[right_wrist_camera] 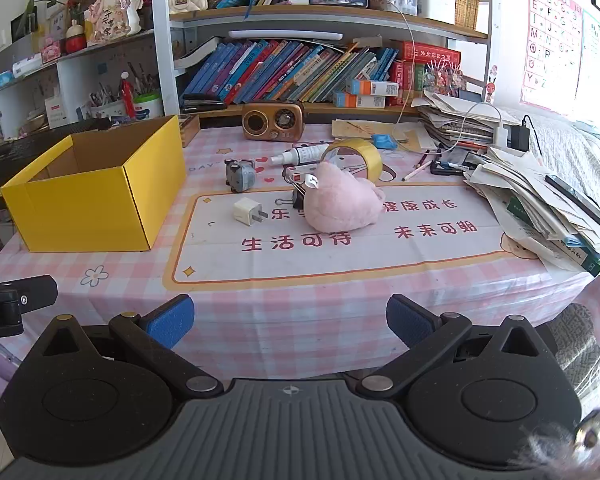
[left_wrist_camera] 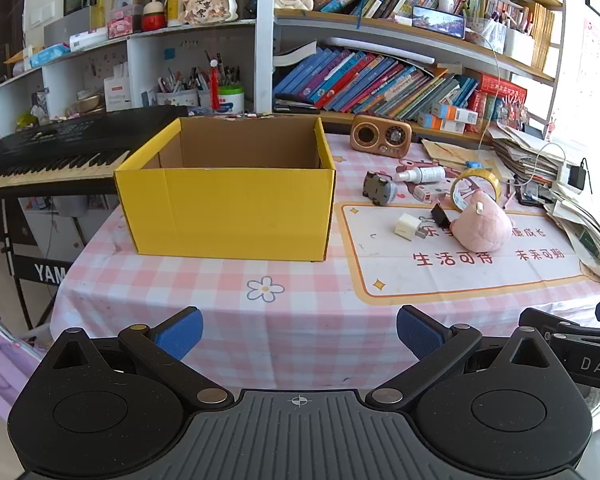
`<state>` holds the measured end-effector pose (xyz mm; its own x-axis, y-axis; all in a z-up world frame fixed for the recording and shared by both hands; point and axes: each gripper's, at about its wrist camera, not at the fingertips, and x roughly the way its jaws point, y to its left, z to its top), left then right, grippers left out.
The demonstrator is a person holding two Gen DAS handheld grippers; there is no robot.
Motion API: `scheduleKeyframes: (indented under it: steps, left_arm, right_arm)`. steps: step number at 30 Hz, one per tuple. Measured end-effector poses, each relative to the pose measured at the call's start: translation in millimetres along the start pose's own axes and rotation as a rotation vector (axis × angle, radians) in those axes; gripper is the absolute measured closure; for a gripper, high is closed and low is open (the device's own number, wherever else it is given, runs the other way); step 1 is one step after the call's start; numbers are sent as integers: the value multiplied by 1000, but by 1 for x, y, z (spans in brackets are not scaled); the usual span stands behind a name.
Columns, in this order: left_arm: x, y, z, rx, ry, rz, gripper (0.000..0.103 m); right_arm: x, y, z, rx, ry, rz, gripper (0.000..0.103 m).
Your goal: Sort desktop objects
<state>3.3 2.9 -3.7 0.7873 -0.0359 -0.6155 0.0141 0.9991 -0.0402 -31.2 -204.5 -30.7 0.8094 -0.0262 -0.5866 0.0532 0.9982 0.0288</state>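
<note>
I've got both claws hanging off the near edge of the table (left_wrist_camera: 300, 312), nothing between the pads. Left gripper (left_wrist_camera: 299, 334) is spread wide, right gripper (right_wrist_camera: 290, 322) just as wide. Yellow box (left_wrist_camera: 228, 216) sits open-topped on the left. To its right, on the printed mat (right_wrist_camera: 340, 256): white charger plug (right_wrist_camera: 247, 211), black binder clip (right_wrist_camera: 298, 199) touching the pink plush (right_wrist_camera: 342, 204), and farther back the tape roll (right_wrist_camera: 358, 158), spray bottle (right_wrist_camera: 300, 155) and grey toy car (right_wrist_camera: 240, 174).
</note>
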Motion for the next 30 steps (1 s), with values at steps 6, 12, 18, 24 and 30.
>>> scheduleKeyframes:
  steps: [6,12,18,24,30]
  left_arm:
    - [0,0,0,1,1,-1,0]
    - [-2,-3,0,10,1,-1,0]
    - [-2,-3,1,10,4,-5,0]
    - [0,-4,2,10,9,-15,0]
    - [4,-6,4,22,19,-47,0]
  right_arm:
    - [-1,0,0,0,1,-1,0]
    - [-2,0,-1,-1,-1,1,0]
    - [3,2,0,4,3,-4,0]
    - [0,1,0,2,-3,-1,0]
    - [2,-2,0,24,-1,-18,0]
